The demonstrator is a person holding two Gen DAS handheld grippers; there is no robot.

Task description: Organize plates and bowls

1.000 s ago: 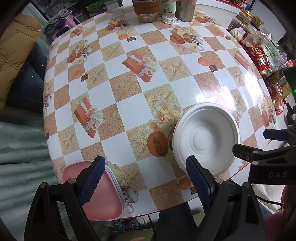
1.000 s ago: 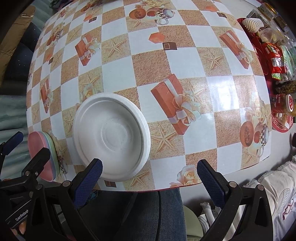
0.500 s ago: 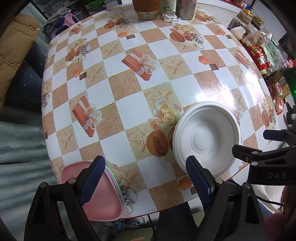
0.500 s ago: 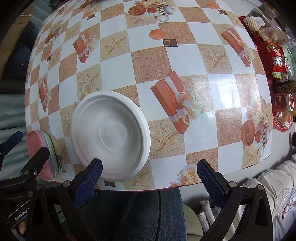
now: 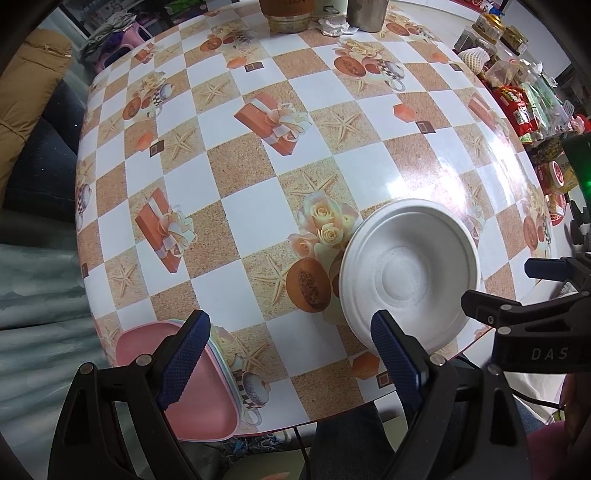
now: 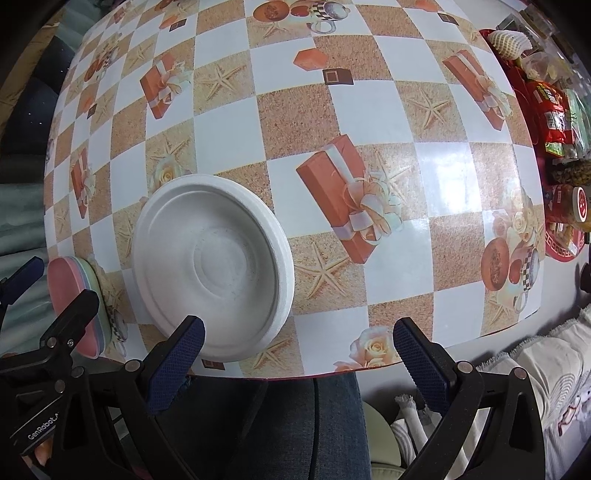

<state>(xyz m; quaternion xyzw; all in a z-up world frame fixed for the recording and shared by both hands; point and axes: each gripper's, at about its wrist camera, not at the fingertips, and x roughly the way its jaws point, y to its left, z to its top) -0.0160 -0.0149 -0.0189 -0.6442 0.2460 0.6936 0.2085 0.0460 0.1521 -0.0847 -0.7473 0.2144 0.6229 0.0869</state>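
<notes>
A stack of white round plates (image 5: 408,275) lies near the table's front edge; it also shows in the right wrist view (image 6: 212,267). A stack of pink and pastel square plates (image 5: 201,387) sits at the front left corner, also in the right wrist view (image 6: 79,299). My left gripper (image 5: 290,360) is open and empty, above the front edge between the two stacks. My right gripper (image 6: 297,360) is open and empty, just in front of the table edge, right of the white stack. The right gripper shows in the left wrist view (image 5: 517,291).
The table (image 5: 258,206) has a checkered printed cloth. Jars and a metal cup (image 5: 365,14) stand at the far edge. Snack packets (image 6: 554,107) and jars crowd the right side. A person's legs in jeans (image 6: 321,424) are under the front edge.
Both grippers have drifted slightly; the view has shifted a little towards the table. Both stay open and the plates have not moved.
</notes>
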